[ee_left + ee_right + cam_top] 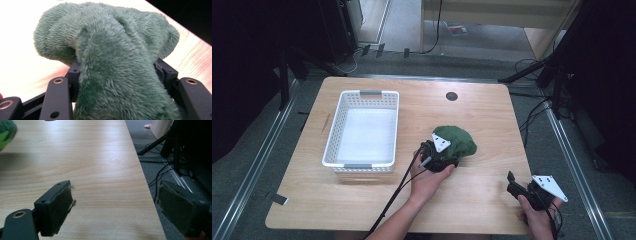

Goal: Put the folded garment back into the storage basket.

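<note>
High view: the left gripper (443,156) clamps the near edge of the green plush cloth (456,140) at mid-table, the white basket (362,127) well to its left. Left gripper view: plush bunched between the jaws. Right gripper view: the right gripper (115,207) gapes wide, empty; no writing readable
</note>
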